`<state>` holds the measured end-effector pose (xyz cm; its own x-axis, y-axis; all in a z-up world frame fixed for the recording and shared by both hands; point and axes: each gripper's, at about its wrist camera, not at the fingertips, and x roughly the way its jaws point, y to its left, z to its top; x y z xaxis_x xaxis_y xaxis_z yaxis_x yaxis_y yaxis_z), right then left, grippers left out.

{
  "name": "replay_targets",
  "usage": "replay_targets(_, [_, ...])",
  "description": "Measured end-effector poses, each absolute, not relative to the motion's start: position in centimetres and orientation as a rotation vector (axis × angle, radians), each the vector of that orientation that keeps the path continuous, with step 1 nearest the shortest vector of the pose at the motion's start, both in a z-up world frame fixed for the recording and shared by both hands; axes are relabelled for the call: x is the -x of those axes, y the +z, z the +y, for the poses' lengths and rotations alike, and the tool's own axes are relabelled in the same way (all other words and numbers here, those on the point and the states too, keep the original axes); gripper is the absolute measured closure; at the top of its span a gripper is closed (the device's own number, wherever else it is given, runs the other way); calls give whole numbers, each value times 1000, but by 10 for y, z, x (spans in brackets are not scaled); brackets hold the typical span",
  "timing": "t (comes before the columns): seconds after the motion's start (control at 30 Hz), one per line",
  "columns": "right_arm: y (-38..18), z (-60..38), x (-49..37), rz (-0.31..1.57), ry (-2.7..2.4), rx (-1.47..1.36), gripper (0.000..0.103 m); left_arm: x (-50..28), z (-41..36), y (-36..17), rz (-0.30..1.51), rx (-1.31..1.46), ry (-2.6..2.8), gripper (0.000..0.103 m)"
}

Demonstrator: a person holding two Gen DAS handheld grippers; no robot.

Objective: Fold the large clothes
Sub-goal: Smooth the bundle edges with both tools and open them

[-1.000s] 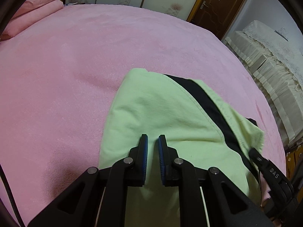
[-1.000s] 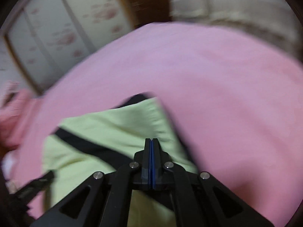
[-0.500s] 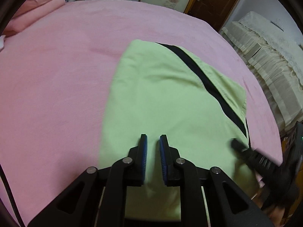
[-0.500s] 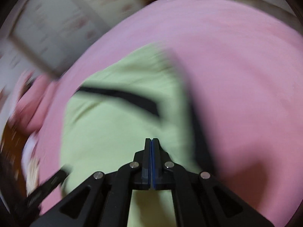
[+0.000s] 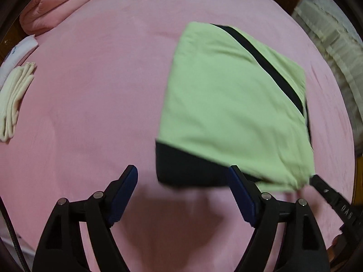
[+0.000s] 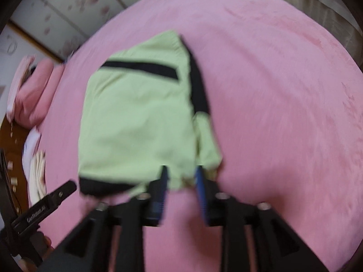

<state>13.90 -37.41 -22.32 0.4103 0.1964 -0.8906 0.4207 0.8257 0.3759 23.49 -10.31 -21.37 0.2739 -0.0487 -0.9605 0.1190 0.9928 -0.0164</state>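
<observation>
A folded light-green garment [image 5: 231, 104] with black stripes and a black hem lies on the pink bed [image 5: 95, 95]; it also shows in the right wrist view [image 6: 140, 113]. My left gripper [image 5: 183, 174] is wide open and empty at the garment's near black edge. My right gripper [image 6: 181, 172] is open, its fingers either side of the garment's near right corner, not clamped. The right gripper's finger shows in the left wrist view [image 5: 326, 192], and the left gripper's finger in the right wrist view [image 6: 54, 195].
Pink pillows [image 5: 56, 2] lie at the bed's far left. A folded cream cloth [image 5: 15, 95] sits near the left edge. A cream frilled cover [image 5: 335, 36] is off the bed's right side. Patterned wardrobe doors [image 6: 68, 6] stand behind.
Both grippers have opened and pulled back from the garment toward its near edge. The green garment now lies flat and released on the bed.
</observation>
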Motion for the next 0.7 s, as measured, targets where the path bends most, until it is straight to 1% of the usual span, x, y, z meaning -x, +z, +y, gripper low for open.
replay_targets(0.07, [-218,-361,-132,1203,-127,-619,51,-224,-109,-205,1305,-95,-113,19])
replay_targets(0.1, [-212,-352,-127,1222,-127,-614,49,-220,-112,-201,1310,-116,-113,18])
replay_targets(0.13, [-206,-351,-133,1231,-123,-610,43,-217,-114,-197,1310,-132,-114,17])
replay_targets(0.17, [-201,-347,-132,1238,-117,-603,34,-212,-117,-191,1309,-152,-118,16])
replay_targets(0.2, [-194,-342,-131,1248,-110,-586,30,-209,-120,-185,1305,-173,-124,16])
replay_targets(0.23, [-189,-339,-134,1252,-106,-575,23,-206,-123,-179,1295,-194,-128,14])
replay_targets(0.27, [-182,-336,-135,1254,-99,-560,19,-203,-120,-172,1286,-206,-127,11])
replay_targets(0.37, [-171,-333,-142,1269,-82,-538,13,-198,-119,-154,1255,-234,-120,9])
replay_targets(0.47, [-162,-328,-141,1273,-69,-512,9,-192,-116,-138,1233,-209,-133,8])
replay_targets(0.53, [-158,-328,-143,1267,-79,-490,8,-193,-115,-134,1232,-205,-130,8])
replay_targets(0.7, [-157,-324,-145,1278,-91,-465,7,-194,-113,-130,1211,-200,-116,8])
